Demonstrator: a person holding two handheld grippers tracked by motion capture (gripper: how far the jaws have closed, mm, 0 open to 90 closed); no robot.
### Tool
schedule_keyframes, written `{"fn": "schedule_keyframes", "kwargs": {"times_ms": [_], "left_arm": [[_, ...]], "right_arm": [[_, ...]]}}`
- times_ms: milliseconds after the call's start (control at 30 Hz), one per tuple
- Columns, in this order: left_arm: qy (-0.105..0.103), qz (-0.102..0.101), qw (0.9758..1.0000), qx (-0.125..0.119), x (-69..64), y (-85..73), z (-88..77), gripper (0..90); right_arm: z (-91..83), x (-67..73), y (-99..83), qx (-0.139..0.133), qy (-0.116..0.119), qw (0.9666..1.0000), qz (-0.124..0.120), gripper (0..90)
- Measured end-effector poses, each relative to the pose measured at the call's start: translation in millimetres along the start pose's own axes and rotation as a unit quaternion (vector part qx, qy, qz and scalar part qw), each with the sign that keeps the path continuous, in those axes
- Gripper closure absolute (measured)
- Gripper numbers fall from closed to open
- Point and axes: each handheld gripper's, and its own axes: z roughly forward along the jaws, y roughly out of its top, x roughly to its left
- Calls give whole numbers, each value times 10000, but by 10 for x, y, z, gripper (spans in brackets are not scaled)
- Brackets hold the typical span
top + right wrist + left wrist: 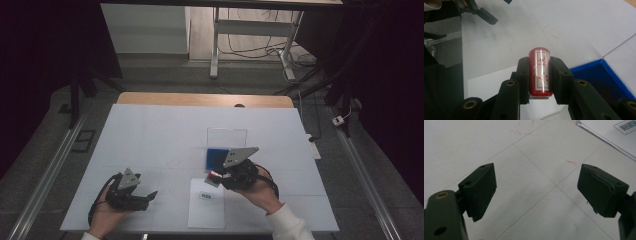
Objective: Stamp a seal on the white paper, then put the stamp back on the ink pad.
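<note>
My right gripper (215,178) (539,65) is shut on a red cylindrical stamp (213,178) (541,75) with a white label of red characters. It hangs above the table, between a white paper sheet (207,212) (486,83) and a blue ink pad (217,157) (607,77). The sheet bears a small printed mark (205,196). My left gripper (149,196) (536,187) rests near the table's front left, its jaws wide open with nothing between them. In the right gripper view that left gripper (484,15) lies at the top left.
A clear lid (227,136) stands up behind the ink pad. The table (150,130) is covered in white sheeting with faint red marks (572,162). A corner of the paper sheet (614,135) lies beyond the left gripper.
</note>
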Motion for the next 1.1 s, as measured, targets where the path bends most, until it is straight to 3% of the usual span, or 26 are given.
{"fn": "schedule_keyframes", "kwargs": {"times_ms": [500, 1100], "left_arm": [[8, -1, 10000, -30, -9, 6, -7, 157], [12, 10, 10000, -29, -13, 11, -2, 157]], "right_arm": [[-89, -49, 10, -27, -281, 9996, 24, 697], [-146, -300, -90, 22, -680, 9972, 315, 697]]}}
